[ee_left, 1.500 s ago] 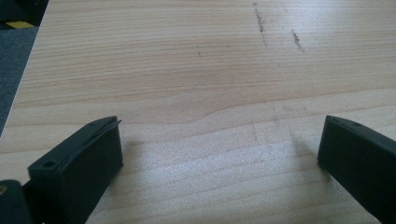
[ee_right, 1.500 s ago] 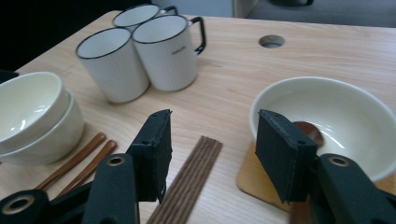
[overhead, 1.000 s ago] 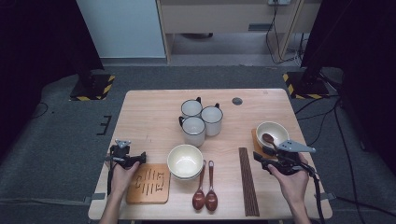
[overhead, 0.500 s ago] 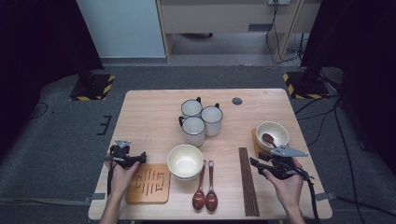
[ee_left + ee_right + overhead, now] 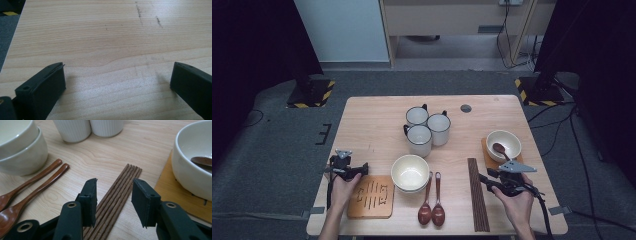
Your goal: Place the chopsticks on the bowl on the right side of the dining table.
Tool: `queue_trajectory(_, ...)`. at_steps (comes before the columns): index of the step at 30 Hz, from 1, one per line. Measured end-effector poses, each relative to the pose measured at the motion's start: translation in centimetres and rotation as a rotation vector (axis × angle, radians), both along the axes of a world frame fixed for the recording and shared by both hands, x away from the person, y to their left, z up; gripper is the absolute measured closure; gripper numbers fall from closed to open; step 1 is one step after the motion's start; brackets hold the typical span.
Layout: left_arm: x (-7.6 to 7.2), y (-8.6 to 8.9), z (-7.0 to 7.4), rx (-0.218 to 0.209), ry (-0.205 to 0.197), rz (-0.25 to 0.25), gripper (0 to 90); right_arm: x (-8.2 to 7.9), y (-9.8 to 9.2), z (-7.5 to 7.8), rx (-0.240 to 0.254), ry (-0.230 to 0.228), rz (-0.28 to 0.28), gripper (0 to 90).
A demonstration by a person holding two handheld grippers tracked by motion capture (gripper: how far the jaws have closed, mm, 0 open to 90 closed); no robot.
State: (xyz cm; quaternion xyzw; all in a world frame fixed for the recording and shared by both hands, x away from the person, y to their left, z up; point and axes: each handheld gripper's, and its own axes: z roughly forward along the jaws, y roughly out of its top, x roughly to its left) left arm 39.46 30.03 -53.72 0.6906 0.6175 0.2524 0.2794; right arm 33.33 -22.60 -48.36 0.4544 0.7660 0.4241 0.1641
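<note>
- The bundle of wooden chopsticks (image 5: 117, 195) is straddled by the right gripper (image 5: 113, 195); its jaws have just been closing, yet a gap remains on each side, so nothing is pinched.
- The left gripper (image 5: 117, 75) is held with jaws spread wide over bare table (image 5: 100, 32), gripping nothing.
- The chopsticks (image 5: 477, 192) lie flat between the 2 wooden spoons (image 5: 432, 200) and the coaster (image 5: 486, 150) bearing the bowl (image 5: 504, 145).
- Their long axis runs from the person's edge toward the far edge.
- Risk, as judged: several sticks could be clamped together, or some splayed and rolled away, because they lie packed side by side.
- A tip could be driven into the table.
</note>
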Motion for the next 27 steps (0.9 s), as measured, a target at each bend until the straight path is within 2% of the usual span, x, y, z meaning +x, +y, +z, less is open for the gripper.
queue_trajectory(7,0.0,0.0,0.0,0.000,0.000,0.000,0.0,0.2,0.0,-0.8,-0.029,0.027,-0.001,57.5)
queue_trajectory(17,0.0,0.0,0.0,0.000,0.000,0.000,0.0,0.1,0.1,-1.8,-0.039,0.062,-0.012,62.1)
queue_trajectory(27,0.0,0.0,0.0,0.000,0.000,0.000,0.0,0.1,0.2,-2.8,-0.070,0.117,-0.011,65.4)
